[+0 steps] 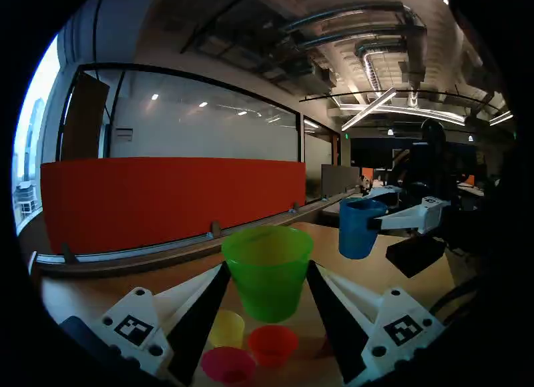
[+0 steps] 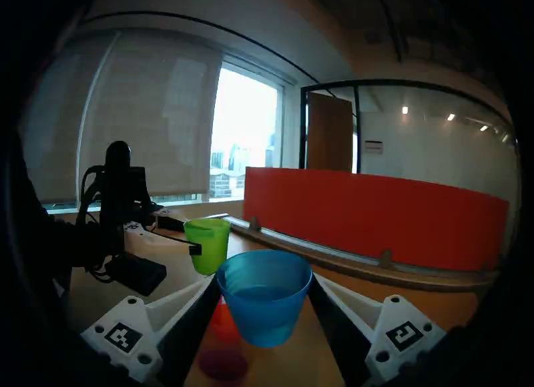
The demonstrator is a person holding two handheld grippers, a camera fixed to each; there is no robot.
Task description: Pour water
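Note:
In the left gripper view, my left gripper (image 1: 268, 280) is shut on a green cup (image 1: 268, 270), held upright above the wooden table (image 1: 374, 263). The right gripper (image 1: 382, 220) shows farther off, holding a blue cup (image 1: 356, 227). In the right gripper view, my right gripper (image 2: 265, 300) is shut on that blue cup (image 2: 265, 297), upright, with water visible inside. Beyond it to the left, the green cup (image 2: 208, 243) hangs in the other gripper (image 2: 175, 235). The two cups are apart.
Small yellow (image 1: 227, 328), red (image 1: 272, 343) and pink (image 1: 228, 365) cups stand on the table below the green cup. A red cup (image 2: 223, 325) and a purple one (image 2: 222, 364) sit under the blue cup. An orange partition (image 1: 173, 197) runs along the table's far edge.

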